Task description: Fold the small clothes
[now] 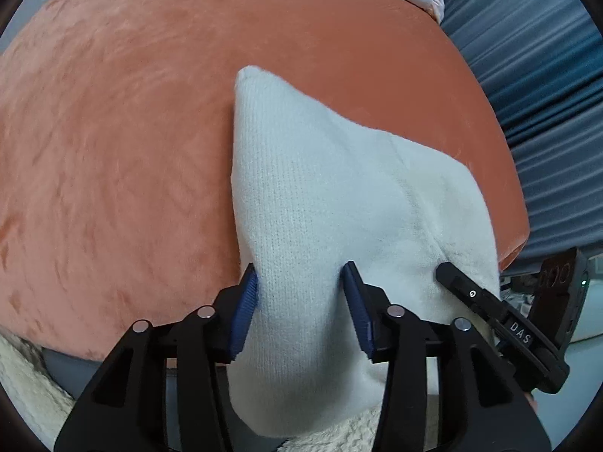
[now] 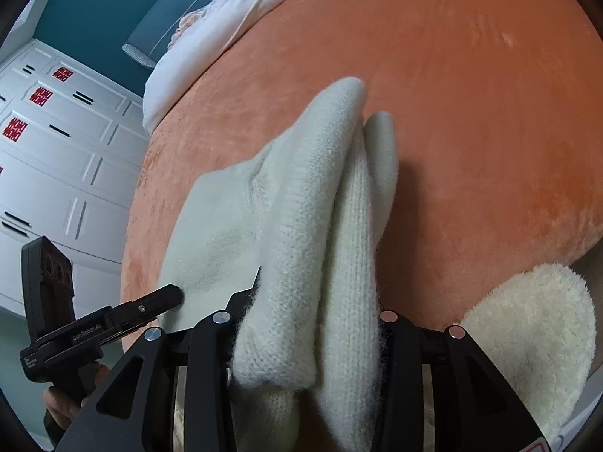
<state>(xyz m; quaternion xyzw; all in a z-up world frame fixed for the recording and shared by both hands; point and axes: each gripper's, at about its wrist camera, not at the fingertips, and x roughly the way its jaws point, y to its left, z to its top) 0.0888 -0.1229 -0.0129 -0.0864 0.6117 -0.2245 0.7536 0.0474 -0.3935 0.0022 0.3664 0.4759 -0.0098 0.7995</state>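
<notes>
A small white knit garment [image 1: 320, 196] lies on an orange velvet cover [image 1: 113, 132], its near edge lifted. My left gripper [image 1: 301, 286] has its blue pads on either side of a bunched fold of the garment and is shut on it. My right gripper [image 2: 316, 301] is shut on a thick folded bundle of the same garment [image 2: 301, 207], whose fabric hides its fingertips. The right gripper's finger [image 1: 463, 286] shows at the garment's right edge in the left wrist view. The left gripper [image 2: 166, 293] shows at the garment's left edge in the right wrist view.
The orange cover [image 2: 471, 113] spreads over a bed. A fluffy cream fabric [image 2: 535, 320] lies at the near right edge. White bedding [image 2: 226, 26] lies at the far end. White cupboards [image 2: 64, 150] stand to the left, and blue curtains [image 1: 546, 94] hang on the right.
</notes>
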